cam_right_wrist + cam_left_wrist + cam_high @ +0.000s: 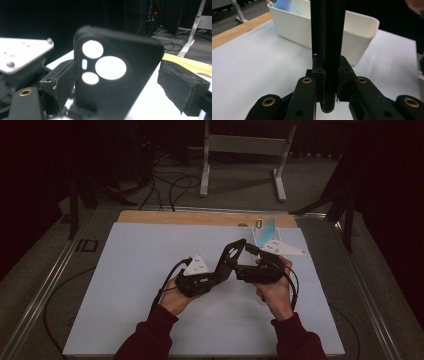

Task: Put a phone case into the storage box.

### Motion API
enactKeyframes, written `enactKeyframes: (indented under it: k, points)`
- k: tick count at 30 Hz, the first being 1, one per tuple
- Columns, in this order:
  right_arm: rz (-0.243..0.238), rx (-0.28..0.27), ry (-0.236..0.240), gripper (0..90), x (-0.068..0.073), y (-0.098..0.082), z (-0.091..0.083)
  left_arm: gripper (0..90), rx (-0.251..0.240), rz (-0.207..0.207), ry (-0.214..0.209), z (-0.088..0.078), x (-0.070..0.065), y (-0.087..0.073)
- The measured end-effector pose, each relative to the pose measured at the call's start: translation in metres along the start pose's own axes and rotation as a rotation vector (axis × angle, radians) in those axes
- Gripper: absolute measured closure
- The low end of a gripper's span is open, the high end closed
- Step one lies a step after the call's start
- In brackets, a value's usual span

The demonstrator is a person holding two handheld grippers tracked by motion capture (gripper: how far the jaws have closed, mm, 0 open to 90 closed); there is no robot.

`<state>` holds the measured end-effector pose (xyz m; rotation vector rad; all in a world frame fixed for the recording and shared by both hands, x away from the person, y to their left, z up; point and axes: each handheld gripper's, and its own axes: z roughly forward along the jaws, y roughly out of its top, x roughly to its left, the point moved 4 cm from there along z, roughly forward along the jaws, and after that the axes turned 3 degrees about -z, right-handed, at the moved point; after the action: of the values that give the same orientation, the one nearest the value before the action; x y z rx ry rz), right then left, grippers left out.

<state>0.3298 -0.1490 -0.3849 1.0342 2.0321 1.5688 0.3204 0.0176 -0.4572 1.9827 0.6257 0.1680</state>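
Note:
A black phone case (233, 252) with round camera cut-outs (110, 67) stands up between my two grippers over the middle of the white mat. In the left gripper view I see it edge-on (327, 37), and my left gripper (329, 75) is shut on its lower end. My right gripper (122, 87) faces the case's back and stands open. Its left pad (62, 82) is close beside one edge. Its right pad (182, 90) is well clear of the other edge. In the high view the left gripper (220, 270) and the right gripper (241, 269) meet at the case.
A white bin (359, 32) stands on the mat just beyond the grippers, at the back right of the high view (257, 240), with a bluish shiny item (264, 226) in it. A wooden strip (175, 217) runs along the table's far edge. White mat (125, 295) lies open to the left.

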Motion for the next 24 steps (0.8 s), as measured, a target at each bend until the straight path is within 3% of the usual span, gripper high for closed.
enactKeyframes:
  k: [1,5,11,24]
  points:
    - [0.032,-0.021,0.007,13.1,-0.001,0.001,0.002,80.7,-0.025,-0.026,-0.031,-0.001,-0.002,0.002]
    - [0.072,-0.056,0.038,13.1,-0.001,0.003,0.003,80.9,-0.029,-0.028,-0.045,0.0,-0.003,0.002]
    - [0.075,-0.087,0.045,10.9,-0.002,0.004,0.002,80.9,-0.046,-0.021,-0.065,-0.001,-0.008,0.003]
    - [0.059,-0.083,0.026,11.3,0.0,0.005,0.002,80.9,-0.043,-0.017,-0.071,0.002,-0.012,0.004]
